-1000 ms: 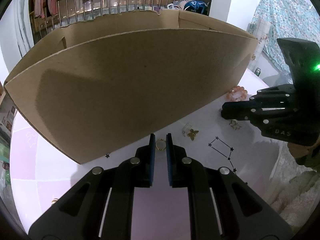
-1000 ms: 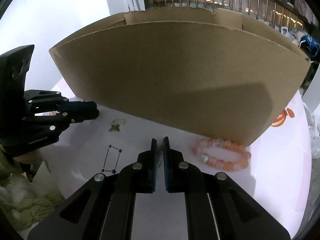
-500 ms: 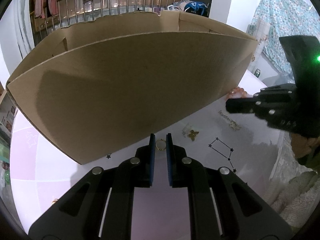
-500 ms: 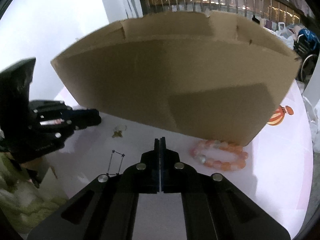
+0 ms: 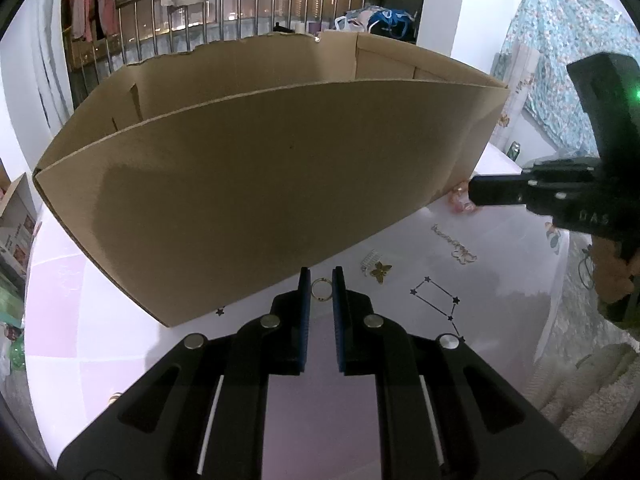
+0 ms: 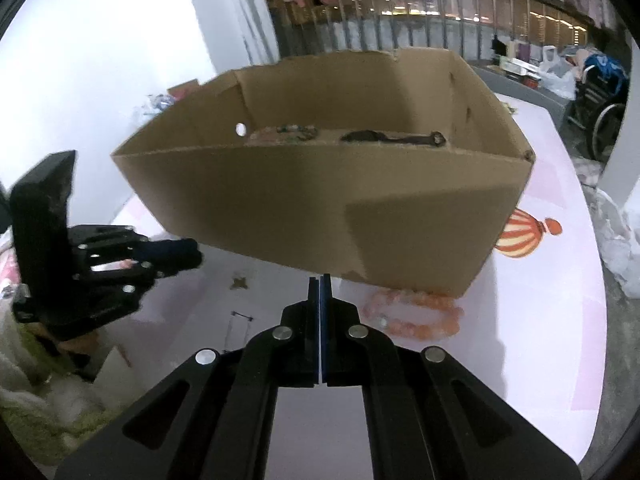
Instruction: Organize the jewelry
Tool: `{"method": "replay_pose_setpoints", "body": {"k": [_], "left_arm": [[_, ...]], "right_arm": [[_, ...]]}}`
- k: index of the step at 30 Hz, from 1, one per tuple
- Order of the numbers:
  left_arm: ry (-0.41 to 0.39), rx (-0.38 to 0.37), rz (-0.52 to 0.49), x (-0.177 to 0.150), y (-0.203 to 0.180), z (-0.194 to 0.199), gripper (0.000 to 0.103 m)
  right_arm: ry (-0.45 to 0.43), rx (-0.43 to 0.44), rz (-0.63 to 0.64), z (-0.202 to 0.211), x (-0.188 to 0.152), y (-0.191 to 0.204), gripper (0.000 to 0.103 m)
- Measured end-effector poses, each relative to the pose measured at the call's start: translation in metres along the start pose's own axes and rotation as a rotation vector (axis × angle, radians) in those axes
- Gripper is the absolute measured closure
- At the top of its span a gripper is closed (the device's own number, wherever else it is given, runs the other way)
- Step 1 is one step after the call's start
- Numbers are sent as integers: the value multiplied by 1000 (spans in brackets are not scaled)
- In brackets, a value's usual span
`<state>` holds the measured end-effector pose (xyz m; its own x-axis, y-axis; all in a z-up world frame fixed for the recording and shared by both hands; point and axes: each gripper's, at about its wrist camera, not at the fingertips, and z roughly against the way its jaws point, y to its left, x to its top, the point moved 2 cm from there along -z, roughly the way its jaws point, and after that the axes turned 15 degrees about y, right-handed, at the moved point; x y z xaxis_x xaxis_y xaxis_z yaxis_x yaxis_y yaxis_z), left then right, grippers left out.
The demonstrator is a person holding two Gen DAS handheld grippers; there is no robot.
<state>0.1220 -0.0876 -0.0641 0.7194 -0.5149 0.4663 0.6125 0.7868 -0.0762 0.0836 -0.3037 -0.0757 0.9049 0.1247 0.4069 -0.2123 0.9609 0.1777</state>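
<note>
Partway: cardboard box (image 6: 320,200) already holds some pcs. L gripper (image 5: 321,280) clamped on gold ring (image 5: 321,289) at table lvl; R gripper (image 6: 319,284) fully together, can't tell if holding anything. Bead bracelet (image 6: 416,314) and butterfly clip (image 5: 379,270) still on table (image 5: 100,300).

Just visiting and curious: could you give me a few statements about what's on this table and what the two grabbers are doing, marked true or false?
1. A small gold ring sits between the left gripper fingertips. True.
2. The right gripper gapes wide open. False: its jaws are shut.
3. The pink bead bracelet lies inside the cardboard box. False: it lies on the table beside the box.
4. Some items already lie in the box. True.
</note>
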Motion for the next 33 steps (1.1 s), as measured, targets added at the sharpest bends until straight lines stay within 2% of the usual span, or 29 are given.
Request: {"method": "replay_pose_setpoints", "body": {"k": [13, 17, 27, 33], "left_arm": [[5, -3, 12, 0, 5, -1, 93], [6, -4, 14, 0, 6, -2, 93], [7, -5, 20, -1, 6, -3, 93], [5, -4, 20, -1, 6, -4, 93]], "right_arm": [[99, -39, 100, -28, -4, 13, 101], [91, -83, 112, -32, 2, 14, 101], [59, -93, 40, -37, 17, 4, 101], [11, -19, -47, -17, 9, -7, 101]]}}
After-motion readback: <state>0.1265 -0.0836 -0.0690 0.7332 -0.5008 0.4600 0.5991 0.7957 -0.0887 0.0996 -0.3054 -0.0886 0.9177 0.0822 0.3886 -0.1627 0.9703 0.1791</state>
